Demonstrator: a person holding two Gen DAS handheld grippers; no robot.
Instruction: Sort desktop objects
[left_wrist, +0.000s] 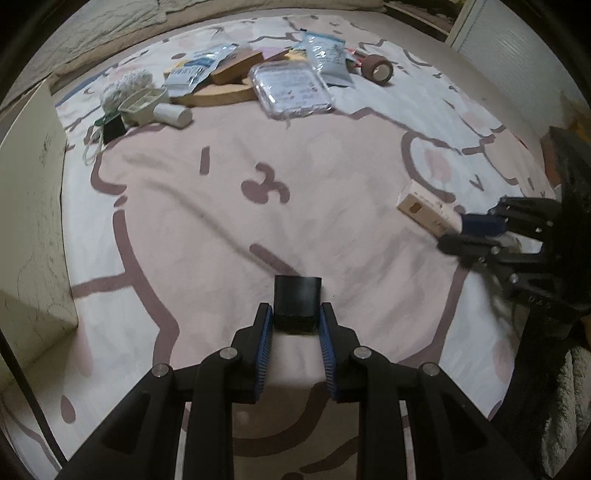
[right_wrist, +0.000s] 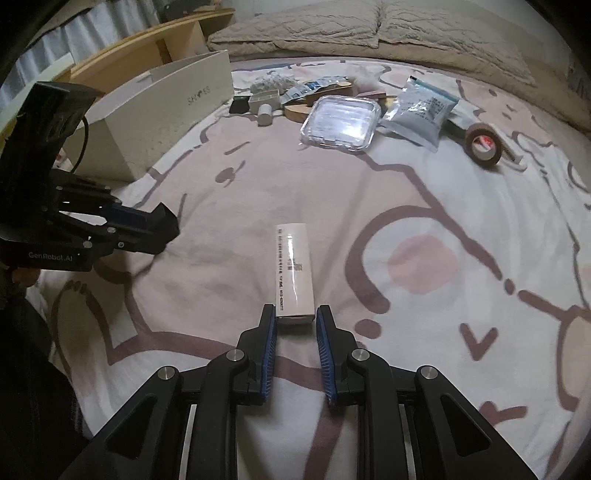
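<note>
While your left gripper (left_wrist: 296, 317) is clamped on the small black block (left_wrist: 297, 301) and your right gripper (right_wrist: 296, 317) pinches one end of the slim white carton (right_wrist: 294, 273), keep both squeezes firm. Carry each low over the bedspread (left_wrist: 207, 229) to the open white box (right_wrist: 162, 107), clear of the clutter beside it.

left tongs (left_wrist: 296, 317) gripping black block (left_wrist: 297, 301), pink bedspread (left_wrist: 221, 229)
</note>
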